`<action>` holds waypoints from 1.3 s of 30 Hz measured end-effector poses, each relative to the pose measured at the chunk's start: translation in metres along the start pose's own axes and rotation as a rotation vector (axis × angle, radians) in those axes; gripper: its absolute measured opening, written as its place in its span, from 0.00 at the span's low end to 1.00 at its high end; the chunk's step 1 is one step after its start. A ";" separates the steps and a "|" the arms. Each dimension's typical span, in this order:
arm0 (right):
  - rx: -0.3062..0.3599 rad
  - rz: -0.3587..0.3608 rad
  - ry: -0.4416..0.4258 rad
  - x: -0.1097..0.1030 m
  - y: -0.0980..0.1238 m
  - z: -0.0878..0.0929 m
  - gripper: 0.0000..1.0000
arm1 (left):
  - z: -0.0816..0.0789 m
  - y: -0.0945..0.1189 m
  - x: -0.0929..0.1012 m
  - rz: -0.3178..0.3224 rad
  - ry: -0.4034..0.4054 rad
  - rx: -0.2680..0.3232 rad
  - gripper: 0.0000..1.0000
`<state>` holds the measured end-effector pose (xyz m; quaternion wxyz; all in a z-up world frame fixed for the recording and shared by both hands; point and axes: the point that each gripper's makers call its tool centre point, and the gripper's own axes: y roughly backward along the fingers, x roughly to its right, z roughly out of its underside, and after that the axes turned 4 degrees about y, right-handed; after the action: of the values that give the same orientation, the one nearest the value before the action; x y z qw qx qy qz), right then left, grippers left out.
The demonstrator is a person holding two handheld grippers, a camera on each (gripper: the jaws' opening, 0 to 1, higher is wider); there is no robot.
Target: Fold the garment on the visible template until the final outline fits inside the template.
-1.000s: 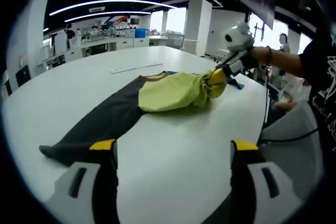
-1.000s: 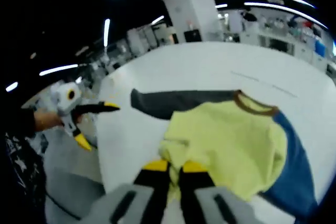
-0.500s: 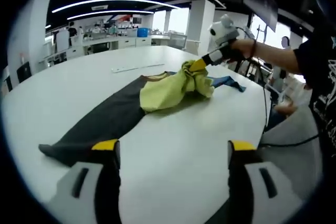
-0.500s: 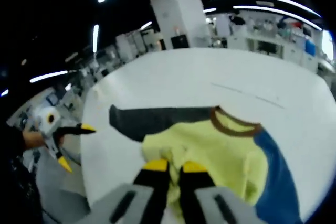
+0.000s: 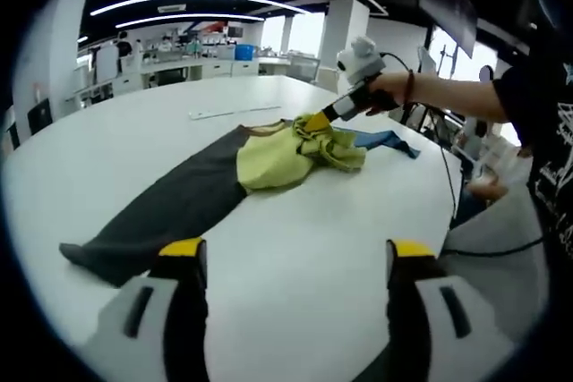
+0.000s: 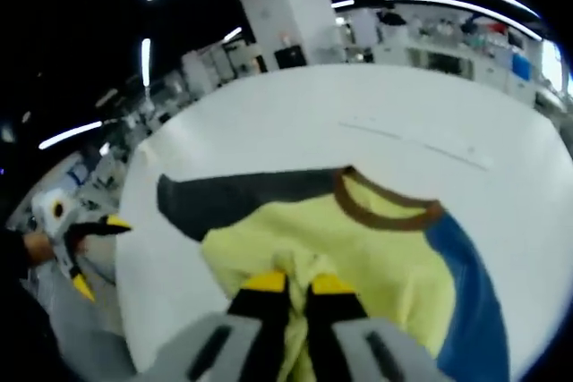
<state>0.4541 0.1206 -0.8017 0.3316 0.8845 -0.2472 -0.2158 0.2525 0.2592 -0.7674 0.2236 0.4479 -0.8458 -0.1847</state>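
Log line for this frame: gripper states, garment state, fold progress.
right gripper: shut on garment, yellow body bunched | left gripper: open, above white table | dark sleeve: flat | fold: unfinished

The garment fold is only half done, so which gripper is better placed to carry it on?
Right: the right gripper is shut on the garment; the left gripper hangs open.

Open-plan room with a large white worktop (image 5: 295, 248) in the foreground. Curved ceiling light strips (image 5: 179, 2) run above a white square pillar (image 5: 345, 38). Desks (image 5: 188, 64) line the far wall beside bright windows (image 5: 304, 33).
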 end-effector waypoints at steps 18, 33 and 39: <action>-0.051 0.029 -0.105 0.013 -0.010 0.019 0.04 | -0.002 -0.004 0.002 0.013 0.006 -0.010 0.73; 0.112 0.017 -0.178 0.006 0.051 0.010 0.52 | -0.034 -0.023 0.004 0.045 0.027 0.036 0.67; 0.137 0.021 -0.185 0.002 0.077 0.021 0.58 | -0.052 -0.040 0.006 0.055 0.037 0.070 0.58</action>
<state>0.4222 0.0588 -0.7634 0.2482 0.8789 -0.3000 -0.2755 0.3048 0.2270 -0.7432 0.2285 0.4351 -0.8595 -0.1405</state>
